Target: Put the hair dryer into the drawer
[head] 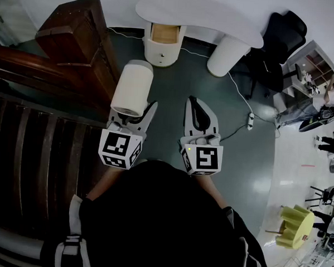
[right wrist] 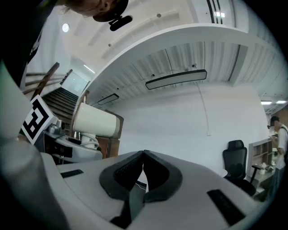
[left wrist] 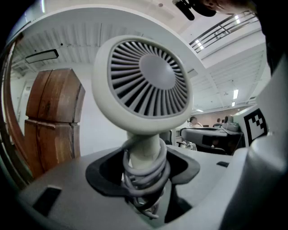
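My left gripper (head: 133, 116) is shut on the hair dryer's (head: 133, 88) handle and holds the white dryer upright in front of me. In the left gripper view the round rear grille (left wrist: 143, 76) fills the middle. The grey cord is coiled round the handle (left wrist: 145, 167) between the jaws. My right gripper (head: 193, 102) hovers beside it on the right, jaws closed tip to tip with nothing between them (right wrist: 143, 155); the dryer (right wrist: 95, 122) shows at its left. The open drawer (head: 165, 33) is ahead, in the white pedestal under the desk.
A white desk (head: 201, 16) stands ahead on two round pedestals. A dark wooden newel post (head: 77, 39) and stairs are at the left. A black office chair (head: 284, 33), a power strip (head: 250, 120) with its cable on the floor, and a person (head: 330, 99) are to the right.
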The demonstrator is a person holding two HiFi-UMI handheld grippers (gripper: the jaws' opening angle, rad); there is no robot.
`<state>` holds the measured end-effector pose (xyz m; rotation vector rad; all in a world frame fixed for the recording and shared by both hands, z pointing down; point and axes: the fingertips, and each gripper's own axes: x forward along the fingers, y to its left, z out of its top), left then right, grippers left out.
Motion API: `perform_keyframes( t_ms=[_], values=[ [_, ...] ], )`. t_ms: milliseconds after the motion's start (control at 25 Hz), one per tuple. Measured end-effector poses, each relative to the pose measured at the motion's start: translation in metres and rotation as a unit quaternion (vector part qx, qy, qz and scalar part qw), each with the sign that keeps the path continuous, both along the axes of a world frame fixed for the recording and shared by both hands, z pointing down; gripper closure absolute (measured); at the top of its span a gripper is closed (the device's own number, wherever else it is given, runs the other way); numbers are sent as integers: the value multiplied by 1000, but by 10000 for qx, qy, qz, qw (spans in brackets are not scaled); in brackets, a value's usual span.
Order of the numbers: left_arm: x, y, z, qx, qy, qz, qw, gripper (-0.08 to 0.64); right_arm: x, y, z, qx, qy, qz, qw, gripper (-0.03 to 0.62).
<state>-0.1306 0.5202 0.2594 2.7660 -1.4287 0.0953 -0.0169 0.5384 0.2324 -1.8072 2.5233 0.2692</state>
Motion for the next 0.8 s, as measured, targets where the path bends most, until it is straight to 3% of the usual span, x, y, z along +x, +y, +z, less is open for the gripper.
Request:
perform_keyframes(
  t_ms=[800],
  values=[
    [40,-51,6,-51,-5,-192,9998,314,36,-56,13,-107,-184,-266,9994,568]
  ],
)
